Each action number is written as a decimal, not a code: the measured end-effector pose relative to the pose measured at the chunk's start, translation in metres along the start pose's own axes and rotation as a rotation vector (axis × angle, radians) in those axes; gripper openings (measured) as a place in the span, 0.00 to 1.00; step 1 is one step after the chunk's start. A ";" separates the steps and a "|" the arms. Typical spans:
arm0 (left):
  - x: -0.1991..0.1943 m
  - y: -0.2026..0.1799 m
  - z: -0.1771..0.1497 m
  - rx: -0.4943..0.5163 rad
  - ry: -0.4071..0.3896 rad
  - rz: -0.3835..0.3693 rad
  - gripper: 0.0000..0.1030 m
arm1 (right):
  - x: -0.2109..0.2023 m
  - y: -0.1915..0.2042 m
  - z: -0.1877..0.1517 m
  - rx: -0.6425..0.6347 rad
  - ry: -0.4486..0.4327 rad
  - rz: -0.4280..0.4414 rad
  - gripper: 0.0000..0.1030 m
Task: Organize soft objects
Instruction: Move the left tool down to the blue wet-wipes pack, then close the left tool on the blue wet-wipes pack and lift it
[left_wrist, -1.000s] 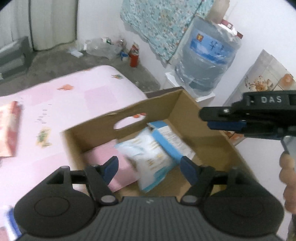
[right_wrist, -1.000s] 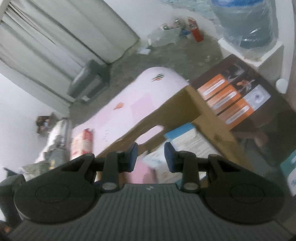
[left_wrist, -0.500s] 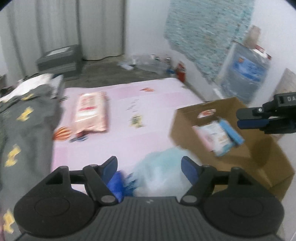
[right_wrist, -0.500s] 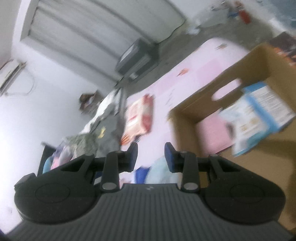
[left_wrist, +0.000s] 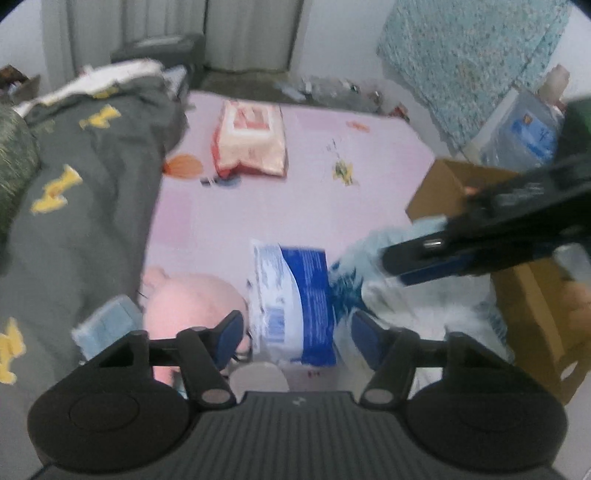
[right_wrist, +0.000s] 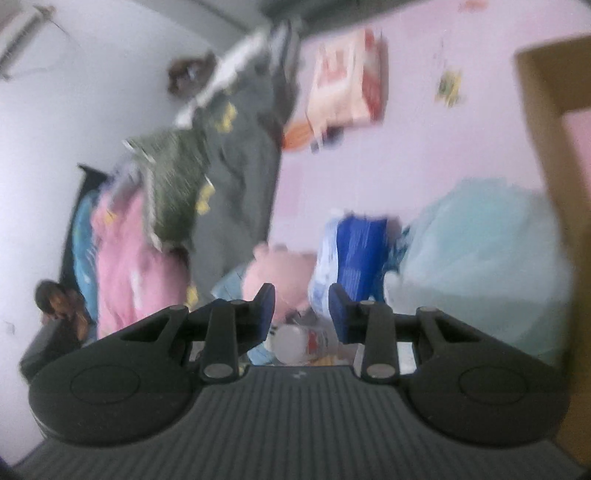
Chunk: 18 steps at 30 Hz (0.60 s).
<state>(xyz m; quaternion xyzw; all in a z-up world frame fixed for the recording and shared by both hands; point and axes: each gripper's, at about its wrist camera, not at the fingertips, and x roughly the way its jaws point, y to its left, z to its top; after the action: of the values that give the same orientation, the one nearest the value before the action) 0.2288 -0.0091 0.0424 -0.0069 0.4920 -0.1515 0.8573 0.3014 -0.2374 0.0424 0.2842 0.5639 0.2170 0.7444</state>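
1. Both hand-held grippers had swung away from the open brown cardboard box (left_wrist: 439, 184) since a second before, when they looked straight down into it; now they looked at the pink bed sheet (left_wrist: 258, 206).
2. At that earlier moment the box held a pink pack and white-and-blue packs; in the present views only its outer walls showed, at the right edge, so its content could not be told.
3. The left gripper (left_wrist: 295, 328) hung over a white-and-blue plastic pack (left_wrist: 295, 291), which lay on the sheet between its blue pads (left_wrist: 229, 332). Its jaws were closing, but the pads did not yet press on the pack.
4. The right gripper (right_wrist: 301, 308) had its jaws a little apart with nothing between them; in the left view it reached in from the right, above a pale blue-green plastic bag (right_wrist: 480, 258).
5. This bag lay just beside the box and touched the white-and-blue pack.
6. A soft pink plush toy (left_wrist: 188, 299) lay just left of the pack.
7. A red-and-white packet of wipes (left_wrist: 251, 140) lay farther up the sheet, well apart from the box.
8. A dark grey blanket with yellow figures (left_wrist: 81, 192) covered the left side of the bed.
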 end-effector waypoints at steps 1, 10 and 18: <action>0.008 0.001 -0.001 0.007 0.015 -0.013 0.58 | 0.015 0.001 0.001 0.003 0.025 -0.018 0.31; 0.078 0.015 0.008 0.006 0.130 0.000 0.54 | 0.098 -0.007 0.021 0.026 0.120 -0.191 0.31; 0.101 0.014 0.028 0.055 0.167 0.022 0.62 | 0.125 -0.025 0.047 0.051 0.137 -0.232 0.31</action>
<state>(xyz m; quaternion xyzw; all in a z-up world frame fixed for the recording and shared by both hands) 0.3034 -0.0269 -0.0308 0.0346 0.5575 -0.1553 0.8148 0.3809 -0.1837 -0.0539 0.2204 0.6478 0.1339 0.7168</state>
